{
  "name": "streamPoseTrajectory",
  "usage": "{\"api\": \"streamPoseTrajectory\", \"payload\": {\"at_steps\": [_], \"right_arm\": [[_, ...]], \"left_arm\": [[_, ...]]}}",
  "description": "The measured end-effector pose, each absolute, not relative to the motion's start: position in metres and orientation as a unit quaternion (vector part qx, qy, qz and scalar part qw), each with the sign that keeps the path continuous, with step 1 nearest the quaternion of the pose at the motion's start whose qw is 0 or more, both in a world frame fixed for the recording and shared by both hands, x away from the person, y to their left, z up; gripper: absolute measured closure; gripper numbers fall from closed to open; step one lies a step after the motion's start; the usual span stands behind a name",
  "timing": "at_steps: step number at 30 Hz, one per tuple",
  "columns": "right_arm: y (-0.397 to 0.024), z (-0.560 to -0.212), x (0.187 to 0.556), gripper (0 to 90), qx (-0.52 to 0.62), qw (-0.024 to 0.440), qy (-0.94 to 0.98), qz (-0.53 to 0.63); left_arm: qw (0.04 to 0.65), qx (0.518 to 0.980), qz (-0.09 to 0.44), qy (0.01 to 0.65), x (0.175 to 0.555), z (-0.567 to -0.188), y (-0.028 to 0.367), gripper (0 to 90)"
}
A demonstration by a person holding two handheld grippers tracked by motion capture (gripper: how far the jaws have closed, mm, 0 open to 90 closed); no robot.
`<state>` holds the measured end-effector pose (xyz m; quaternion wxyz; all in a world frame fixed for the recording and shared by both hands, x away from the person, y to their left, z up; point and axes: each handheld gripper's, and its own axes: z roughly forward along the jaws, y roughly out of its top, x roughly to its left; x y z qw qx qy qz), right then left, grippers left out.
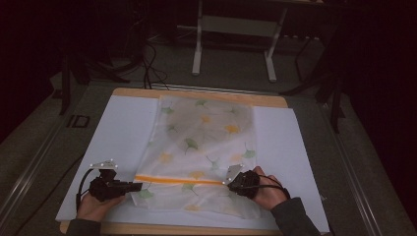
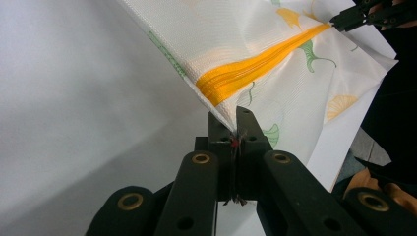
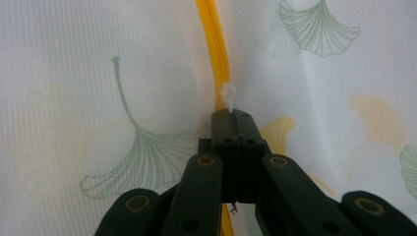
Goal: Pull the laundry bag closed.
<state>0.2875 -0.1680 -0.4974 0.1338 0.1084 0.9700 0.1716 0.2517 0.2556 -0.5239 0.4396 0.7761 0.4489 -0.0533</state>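
A white mesh bag printed with green and yellow leaves is laid flat on the white sheet that covers the worktop. The bag runs from the far edge to near the front edge, slightly right of centre. An orange zipper crosses the bag parallel to the front edge, in its near part.

Beyond the far edge of the worktop, the legs of a white frame and some loose cables are seen on the dark floor, well apart from the bag. Nothing lies between the claws and the bag.

The left claw is held level near the front left corner, pointing right. Its jaws are pressed together on the bag's left edge, just at the end of the zipper; the cloth is lifted slightly there. The left hand rests low on the sheet.

The right claw is pointed left from the right hand, over the bag's right part. Its jaws are pinched on the small white zipper pull.
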Motion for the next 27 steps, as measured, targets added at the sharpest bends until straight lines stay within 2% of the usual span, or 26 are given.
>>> {"api": "streamPoseTrajectory", "payload": {"at_steps": [27], "right_arm": [[-0.190,-0.500,0.284,90.0,0.126,0.132,0.970,0.160]], "left_arm": [[0.440,0.775,-0.054,0.451,0.252,-0.524,0.257,88.6]]}}
